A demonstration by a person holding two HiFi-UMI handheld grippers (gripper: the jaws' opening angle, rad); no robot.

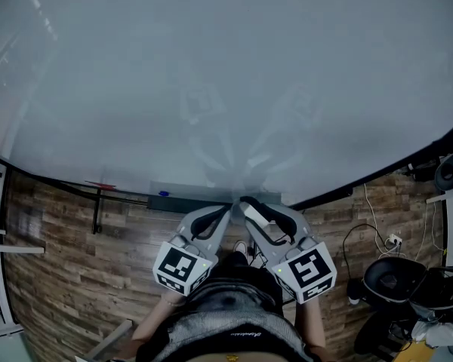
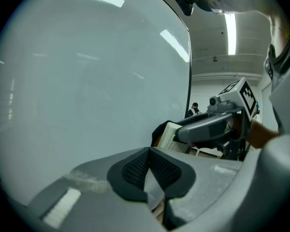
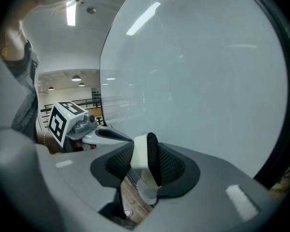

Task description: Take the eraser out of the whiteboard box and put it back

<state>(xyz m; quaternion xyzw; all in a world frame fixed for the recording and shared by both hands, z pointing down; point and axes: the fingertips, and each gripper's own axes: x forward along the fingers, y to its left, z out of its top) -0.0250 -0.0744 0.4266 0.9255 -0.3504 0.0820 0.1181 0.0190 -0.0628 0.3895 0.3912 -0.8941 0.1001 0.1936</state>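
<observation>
The eraser point(image 3: 145, 153) is clamped in the right hand-held gripper point(image 3: 146, 166); the left hand-held gripper point(image 2: 149, 153) is closed, empty. In the head view the whiteboard box point(image 1: 196, 192) is seen just above the jaw tips, stretched across the frame.

Here's the left gripper point(image 1: 227, 207): a smooth pale-grey shell, curved like a claw, with a black rim round the tip. The right gripper point(image 1: 246, 203) matches it, grey with black edging. Each carries a white cube printed with bold black squares, the left cube point(image 1: 183, 267) and the right cube point(image 1: 309, 270), and there's a tiny green light on the corner of each. Up close, the pads point(image 2: 135, 167) are black with a fine mesh texture, and a white rectangular patch point(image 2: 63, 207) sits on the grey casing. The person wears a grey speckled knit top point(image 1: 234, 329) with small lettering, dark fabric beyond it, and light shoe tips point(image 1: 241, 249).
</observation>
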